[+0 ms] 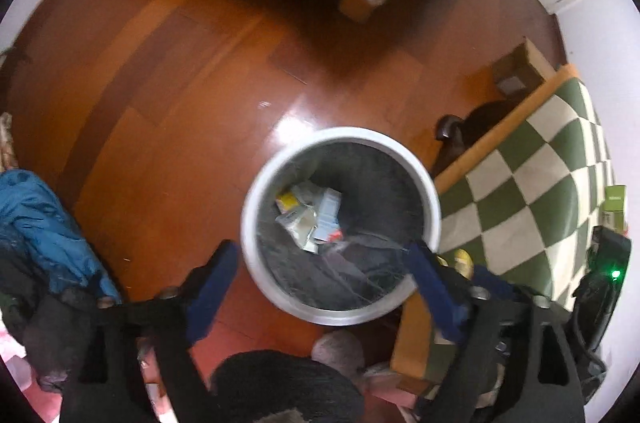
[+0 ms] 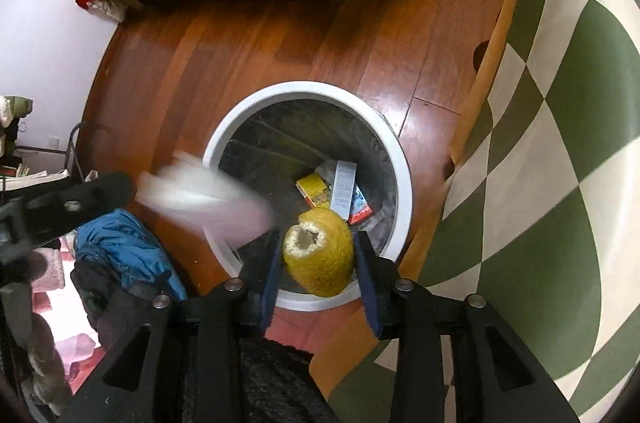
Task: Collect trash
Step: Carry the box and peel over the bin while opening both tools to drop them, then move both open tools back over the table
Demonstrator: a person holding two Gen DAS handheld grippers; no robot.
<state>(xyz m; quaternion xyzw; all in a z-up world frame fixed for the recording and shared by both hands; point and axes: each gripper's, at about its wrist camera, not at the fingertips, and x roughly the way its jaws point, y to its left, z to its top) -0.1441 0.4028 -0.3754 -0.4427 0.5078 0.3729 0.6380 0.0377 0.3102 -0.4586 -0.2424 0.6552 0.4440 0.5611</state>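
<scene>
Fruit peel over the bin
Right tongs (image 2: pixel 316 255) grip yellow peel (image 2: pixel 320 255) above the bin (image 2: pixel 400 159); left tongs (image 1: pixel 320 263) gape empty, checkered worktop (image 2: pixel 560 143) beside.

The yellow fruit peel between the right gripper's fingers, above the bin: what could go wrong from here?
1. The peel hangs over the near rim of the bin, not its middle; on release it may hit the rim and fall on the floor.
2. A blurred white piece crosses the bin's left rim and may land outside.
3. The right gripper may catch the bag lining the bin.
</scene>
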